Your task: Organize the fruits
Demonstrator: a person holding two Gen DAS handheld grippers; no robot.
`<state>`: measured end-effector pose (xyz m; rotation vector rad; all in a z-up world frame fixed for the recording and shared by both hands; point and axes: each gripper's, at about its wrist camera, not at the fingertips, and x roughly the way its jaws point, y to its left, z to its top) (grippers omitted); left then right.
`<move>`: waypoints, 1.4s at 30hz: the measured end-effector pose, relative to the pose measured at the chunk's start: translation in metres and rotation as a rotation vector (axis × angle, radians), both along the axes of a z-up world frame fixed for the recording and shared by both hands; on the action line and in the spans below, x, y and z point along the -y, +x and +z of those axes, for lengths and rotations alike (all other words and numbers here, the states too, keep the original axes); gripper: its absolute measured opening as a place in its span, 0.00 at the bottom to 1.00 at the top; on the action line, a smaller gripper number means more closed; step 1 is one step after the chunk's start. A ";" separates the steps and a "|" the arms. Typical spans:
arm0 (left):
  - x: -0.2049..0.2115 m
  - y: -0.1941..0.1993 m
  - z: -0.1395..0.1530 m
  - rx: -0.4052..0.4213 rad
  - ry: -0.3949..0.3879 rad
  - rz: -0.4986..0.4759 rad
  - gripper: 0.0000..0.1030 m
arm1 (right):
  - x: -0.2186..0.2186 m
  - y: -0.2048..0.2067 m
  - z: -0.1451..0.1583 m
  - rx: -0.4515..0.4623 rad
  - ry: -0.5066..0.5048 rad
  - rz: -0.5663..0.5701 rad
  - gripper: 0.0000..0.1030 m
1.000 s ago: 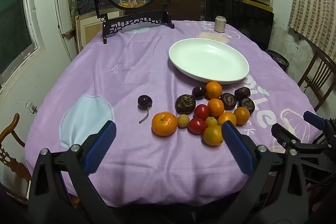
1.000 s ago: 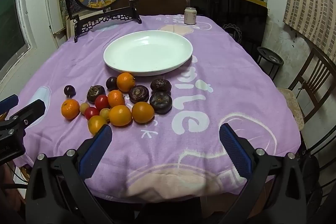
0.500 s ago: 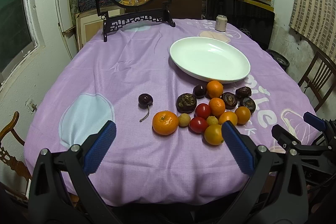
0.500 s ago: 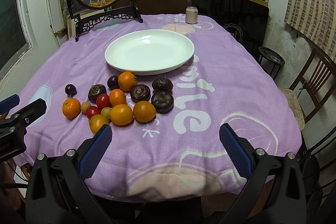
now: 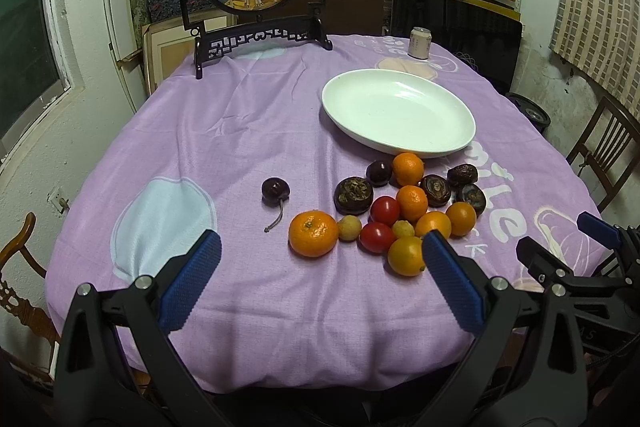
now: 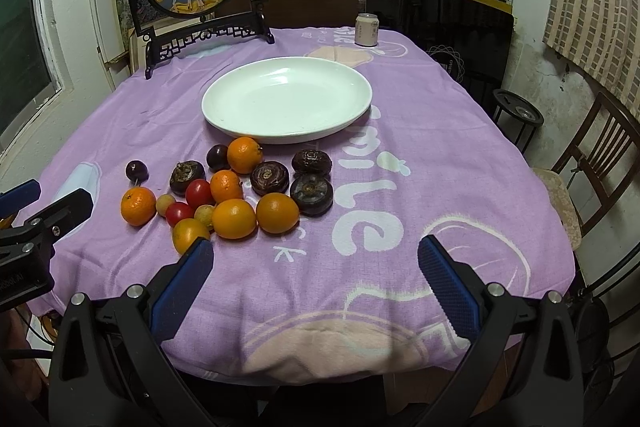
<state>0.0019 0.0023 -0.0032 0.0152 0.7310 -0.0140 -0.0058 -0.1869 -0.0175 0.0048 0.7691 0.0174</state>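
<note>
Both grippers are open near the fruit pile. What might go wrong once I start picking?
The fruits lie touching in a tight cluster, so fingers closing on one may nudge neighbours; round ones could roll toward the table edge. The tomatoes sit wedged between oranges and may get squeezed. The plate rim sits against the pile.

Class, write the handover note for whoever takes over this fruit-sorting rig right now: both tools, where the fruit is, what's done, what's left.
Left tool: open, holding nothing, at the near table edge.
Right tool: open, holding nothing, also at the near edge.
Fruit pile: oranges, red tomatoes, dark round pieces and small yellow ones lie bunched on the purple cloth, just in front of the white plate. One cherry sits apart to the left.
Done: nothing, the plate holds no fruit.
Left: all of the sorting.
</note>
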 end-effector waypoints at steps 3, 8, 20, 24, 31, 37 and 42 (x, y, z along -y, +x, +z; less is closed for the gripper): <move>0.000 0.000 0.000 0.000 0.000 0.000 0.98 | 0.000 0.000 0.000 0.000 0.001 0.000 0.99; 0.000 0.000 0.000 -0.002 -0.001 0.001 0.98 | -0.001 0.000 0.001 0.000 0.000 0.001 0.99; 0.001 0.000 -0.004 -0.006 -0.002 0.003 0.98 | -0.002 0.000 0.001 -0.002 0.000 0.003 0.99; 0.002 0.000 -0.006 -0.008 -0.003 0.004 0.98 | -0.002 0.000 0.000 -0.003 0.000 0.003 0.99; 0.001 0.000 -0.006 -0.009 -0.004 0.004 0.98 | -0.006 0.000 -0.001 -0.004 -0.002 0.006 0.99; 0.001 0.000 -0.005 -0.009 -0.004 0.003 0.98 | -0.006 -0.001 -0.002 -0.005 0.000 0.007 0.99; 0.001 0.001 -0.005 -0.010 -0.005 0.003 0.98 | -0.006 -0.001 -0.001 -0.006 0.001 0.007 0.99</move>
